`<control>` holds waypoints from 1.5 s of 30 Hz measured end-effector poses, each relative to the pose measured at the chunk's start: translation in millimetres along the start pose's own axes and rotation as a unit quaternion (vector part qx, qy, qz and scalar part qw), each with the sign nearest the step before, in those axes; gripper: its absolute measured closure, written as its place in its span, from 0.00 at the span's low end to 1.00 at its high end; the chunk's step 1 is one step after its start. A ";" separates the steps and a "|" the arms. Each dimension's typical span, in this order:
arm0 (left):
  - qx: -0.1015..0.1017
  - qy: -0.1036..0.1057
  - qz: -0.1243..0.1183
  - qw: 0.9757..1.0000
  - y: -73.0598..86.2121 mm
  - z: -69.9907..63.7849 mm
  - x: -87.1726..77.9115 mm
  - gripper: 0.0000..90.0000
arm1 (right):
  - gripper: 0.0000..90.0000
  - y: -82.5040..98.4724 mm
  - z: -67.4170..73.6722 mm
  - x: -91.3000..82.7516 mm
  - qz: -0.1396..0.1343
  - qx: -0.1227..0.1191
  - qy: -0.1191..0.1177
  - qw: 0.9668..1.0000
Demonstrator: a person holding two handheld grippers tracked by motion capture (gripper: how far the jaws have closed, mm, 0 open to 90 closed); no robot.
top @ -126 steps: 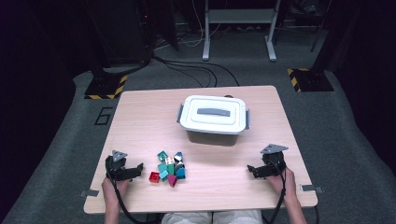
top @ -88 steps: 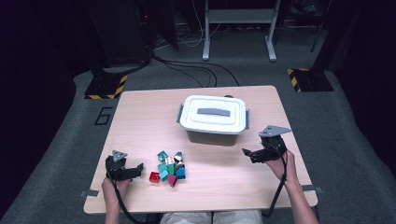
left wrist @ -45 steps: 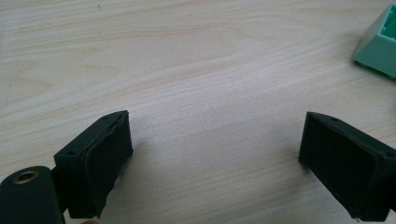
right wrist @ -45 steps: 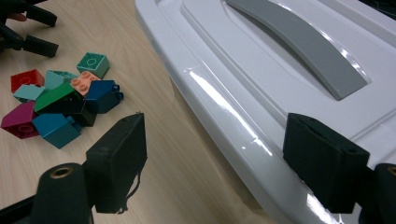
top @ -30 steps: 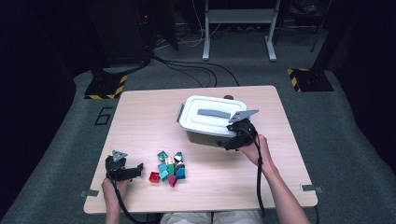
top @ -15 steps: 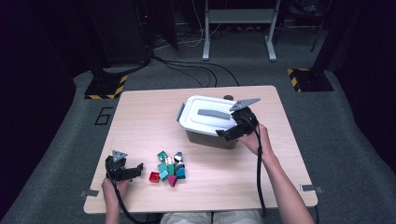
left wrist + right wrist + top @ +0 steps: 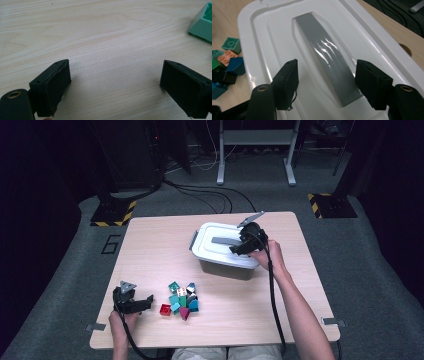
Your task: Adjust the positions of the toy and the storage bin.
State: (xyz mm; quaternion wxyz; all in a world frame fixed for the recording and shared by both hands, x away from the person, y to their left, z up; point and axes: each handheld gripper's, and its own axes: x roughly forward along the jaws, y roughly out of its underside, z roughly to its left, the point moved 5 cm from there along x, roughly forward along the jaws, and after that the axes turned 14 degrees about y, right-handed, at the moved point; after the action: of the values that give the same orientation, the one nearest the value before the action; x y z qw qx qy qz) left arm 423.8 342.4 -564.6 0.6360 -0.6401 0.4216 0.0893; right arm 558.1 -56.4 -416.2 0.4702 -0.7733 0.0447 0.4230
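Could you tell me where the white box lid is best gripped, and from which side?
Grip the grey handle in the middle of the white lid, from above: it's a narrow bar, and the right gripper already straddles it, jaws not yet touching.

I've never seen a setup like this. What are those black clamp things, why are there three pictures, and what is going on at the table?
A person sits at a pale wooden table and holds a black two-jaw hand gripper in each hand; there is no robot arm. The wide picture comes from a fixed camera above the table. The other two come from small cameras riding on each gripper, looking along its jaws.

On the table stand a white plastic box with a lid and grey handle and a heap of coloured toy building bricks.

The left gripper rests beside the bricks, jaws open, nothing between them; its own view shows bare wood there. The right gripper is over the lid, its jaws astride the grey handle. They have just been closing but do not yet press on it, so nothing is held.
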 end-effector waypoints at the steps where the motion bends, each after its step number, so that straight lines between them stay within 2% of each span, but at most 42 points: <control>1: 0.000 0.000 0.000 1.000 0.0 0.0 0.0 0.10 | 0.42 0.0 0.0 0.0 0.000 0.000 0.000 1.000; 2: 0.000 0.001 0.000 1.000 0.0 0.0 -0.1 0.11 | 0.47 -2.4 -2.6 1.1 0.001 0.006 -0.004 1.000; 4: 0.000 0.001 0.000 1.000 0.0 0.0 -0.1 0.11 | 0.50 -3.3 -4.3 4.1 0.009 0.010 -0.001 1.000; 7: 0.000 0.001 0.000 1.000 0.0 0.0 -0.1 0.11 | 0.53 -3.4 -5.8 5.9 0.007 0.014 -0.005 1.000; 9: 0.000 0.001 0.000 1.000 0.0 0.0 -0.1 0.11 | 0.56 -2.6 -7.3 8.3 0.011 0.012 0.003 1.000; 10: 0.000 0.001 0.000 1.000 0.0 0.0 -0.1 0.11 | 0.59 -2.0 -8.8 9.9 0.007 0.021 -0.005 1.000; 24: 0.000 0.000 -0.001 1.000 0.0 0.0 0.0 0.11 | 0.65 2.5 -5.6 4.7 0.003 0.017 -0.013 1.000; 26: 0.000 0.000 -0.001 1.000 0.0 0.0 0.0 0.11 | 0.66 4.2 -3.4 1.8 0.005 0.012 -0.014 1.000; 37: -0.001 0.001 0.000 1.000 -0.4 0.2 0.2 0.11 | 0.71 12.8 10.1 -10.6 0.006 0.021 -0.015 1.000; 38: 0.001 0.002 -0.001 1.000 -0.7 0.4 0.5 0.11 | 0.72 14.2 15.7 -13.8 0.008 0.013 -0.007 1.000; 42: 0.001 0.002 -0.001 1.000 -0.7 0.5 0.4 0.11 | 0.73 17.1 21.5 -17.9 0.007 0.008 -0.008 1.000; 43: 0.001 0.002 -0.001 1.000 -0.7 0.4 0.5 0.11 | 0.73 17.8 24.5 -19.1 0.005 0.019 -0.006 1.000; 45: 0.001 0.002 -0.001 1.000 -0.7 0.5 0.5 0.11 | 0.73 18.3 25.8 -19.8 0.004 0.022 -0.004 1.000</control>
State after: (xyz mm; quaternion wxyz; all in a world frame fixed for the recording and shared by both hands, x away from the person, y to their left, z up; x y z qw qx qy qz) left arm 424.8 342.5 -564.5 0.6363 -0.6399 0.4220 0.0869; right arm 521.2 -53.3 -420.2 0.4853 -0.7609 0.0552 0.4273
